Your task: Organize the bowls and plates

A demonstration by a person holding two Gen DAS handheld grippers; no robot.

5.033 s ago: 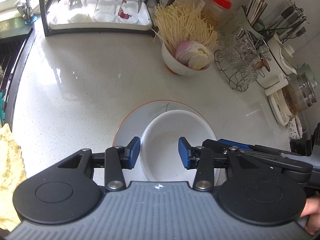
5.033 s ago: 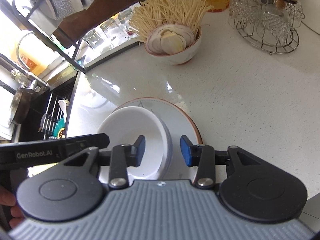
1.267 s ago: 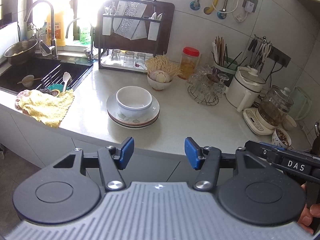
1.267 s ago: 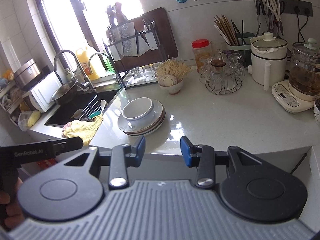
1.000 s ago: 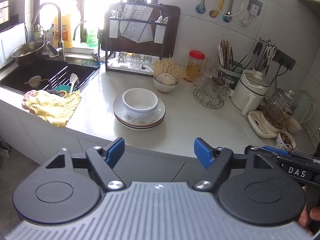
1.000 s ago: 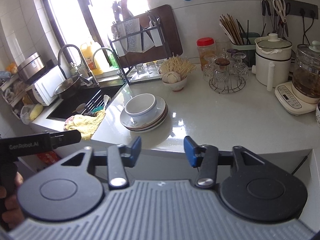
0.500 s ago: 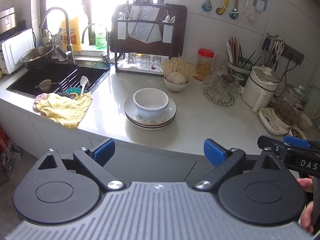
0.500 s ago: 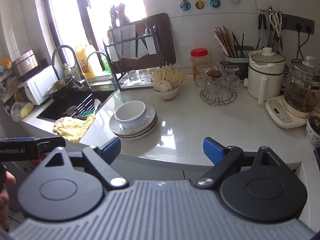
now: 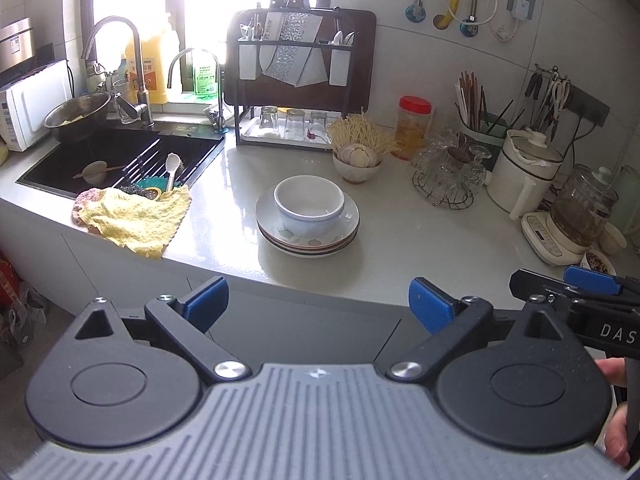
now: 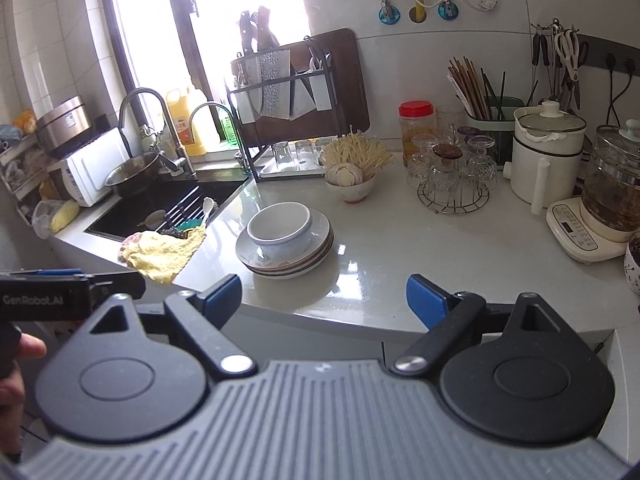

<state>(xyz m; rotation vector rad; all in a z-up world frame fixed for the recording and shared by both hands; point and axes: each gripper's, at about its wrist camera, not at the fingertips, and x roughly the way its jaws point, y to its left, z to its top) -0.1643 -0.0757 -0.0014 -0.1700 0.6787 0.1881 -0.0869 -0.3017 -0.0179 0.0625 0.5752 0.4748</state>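
Observation:
A white bowl sits on top of a stack of plates on the pale counter, near its front edge. My left gripper hangs well back from the counter, in front of the cabinet, open wide with nothing between its blue pads. My right gripper is also back off the counter edge, open wide and empty. Each wrist view catches the other gripper at its side edge, with a hand on its handle.
A yellow cloth drapes over the counter edge beside the black sink. Behind the stack stand a bowl of garlic and noodles, a wire rack of glasses, a white cooker, a glass kettle and a knife rack.
Both grippers opened much wider over the last second. The stack of plates and the bowl on it stayed where they were.

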